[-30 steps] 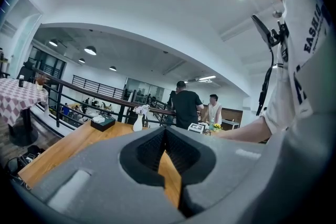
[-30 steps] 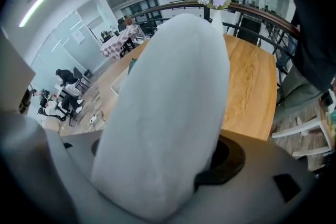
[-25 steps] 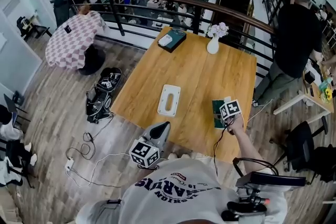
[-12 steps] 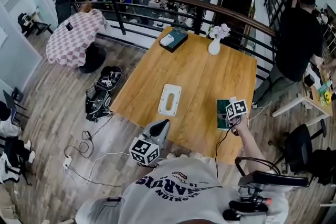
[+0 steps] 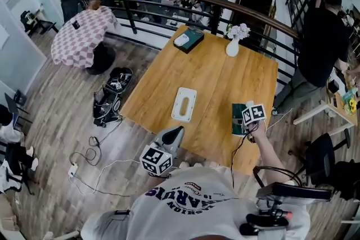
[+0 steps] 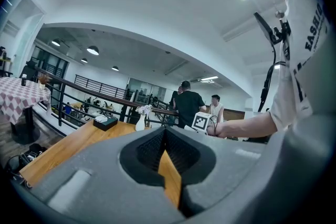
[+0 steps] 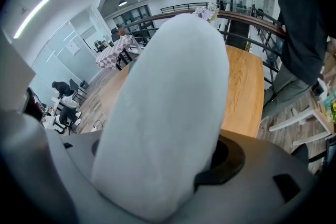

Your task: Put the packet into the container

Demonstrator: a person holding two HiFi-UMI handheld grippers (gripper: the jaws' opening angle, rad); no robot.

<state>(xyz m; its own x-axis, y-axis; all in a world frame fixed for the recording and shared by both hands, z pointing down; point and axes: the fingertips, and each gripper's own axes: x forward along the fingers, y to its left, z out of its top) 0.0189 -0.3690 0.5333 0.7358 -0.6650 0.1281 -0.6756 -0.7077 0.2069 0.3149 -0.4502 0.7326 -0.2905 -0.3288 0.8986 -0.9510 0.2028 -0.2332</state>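
In the right gripper view a bulky white packet (image 7: 168, 113) fills the space between the jaws, and my right gripper (image 5: 245, 120) is shut on it. The head view shows that gripper, with its marker cube, tilted down over a dark green container (image 5: 236, 122) near the table's right front. The cube and hand hide most of the packet there. My left gripper (image 5: 173, 135) hangs at the table's near edge, pointing level across it. Its jaws (image 6: 164, 150) meet at the tips with nothing between them.
On the wooden table (image 5: 214, 76) a white flat lid with an oval slot (image 5: 184, 104) lies near the middle. At the far edge stand a dark box (image 5: 188, 39) and a white vase of flowers (image 5: 233, 42). A person in black (image 5: 320, 36) stands at the right.
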